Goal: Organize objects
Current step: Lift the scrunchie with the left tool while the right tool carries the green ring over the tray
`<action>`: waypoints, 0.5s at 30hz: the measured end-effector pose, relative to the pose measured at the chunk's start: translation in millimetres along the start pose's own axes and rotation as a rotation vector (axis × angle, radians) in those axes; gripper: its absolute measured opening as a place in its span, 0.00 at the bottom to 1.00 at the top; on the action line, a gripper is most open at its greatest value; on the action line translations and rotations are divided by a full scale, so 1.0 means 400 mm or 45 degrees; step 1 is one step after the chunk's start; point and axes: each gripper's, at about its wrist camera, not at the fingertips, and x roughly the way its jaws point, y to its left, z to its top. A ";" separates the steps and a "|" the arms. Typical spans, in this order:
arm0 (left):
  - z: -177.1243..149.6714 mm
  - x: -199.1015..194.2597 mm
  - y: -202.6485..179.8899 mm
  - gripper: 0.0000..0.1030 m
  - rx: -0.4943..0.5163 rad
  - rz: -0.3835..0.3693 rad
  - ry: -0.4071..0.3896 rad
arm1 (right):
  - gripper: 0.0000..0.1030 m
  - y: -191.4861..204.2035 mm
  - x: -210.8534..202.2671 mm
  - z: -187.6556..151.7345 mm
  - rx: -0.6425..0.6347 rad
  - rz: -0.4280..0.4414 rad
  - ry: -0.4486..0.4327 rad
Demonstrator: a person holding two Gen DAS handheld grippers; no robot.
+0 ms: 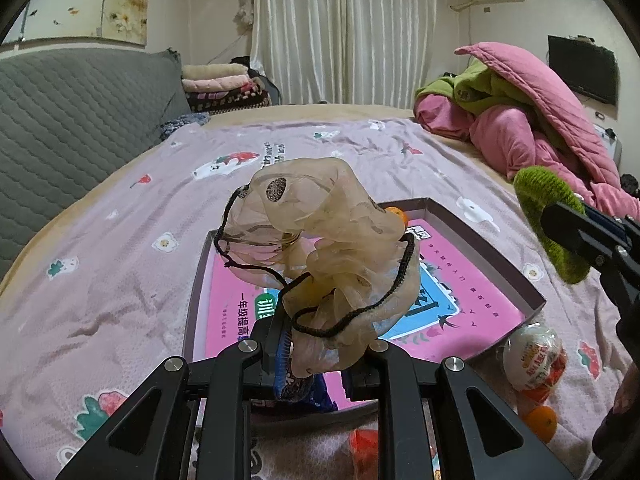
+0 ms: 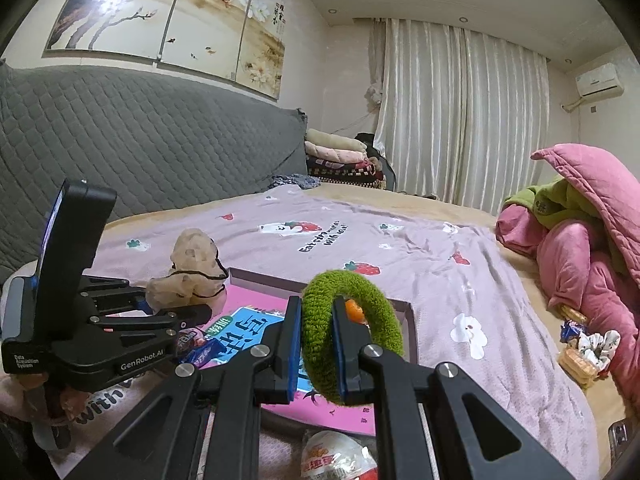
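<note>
Our left tool is clamped on the beige mesh scrunchie, lifted over the shallow box lid on the bed, probably to drop it in

Our right tool pinches the green fuzzy scrunchie above the same lid, likely for sorting

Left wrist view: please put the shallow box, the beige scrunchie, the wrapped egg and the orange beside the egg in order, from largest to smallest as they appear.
1. shallow box
2. beige scrunchie, held near the camera by the left gripper, so it looks enlarged
3. wrapped egg
4. orange
</note>
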 end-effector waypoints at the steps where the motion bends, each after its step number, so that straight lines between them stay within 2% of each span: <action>1: 0.003 0.003 -0.001 0.20 0.001 -0.002 0.000 | 0.14 -0.001 0.002 0.001 -0.002 -0.001 -0.001; 15: 0.031 0.059 -0.028 0.20 0.021 -0.072 0.031 | 0.14 -0.027 0.055 0.017 -0.054 -0.032 0.016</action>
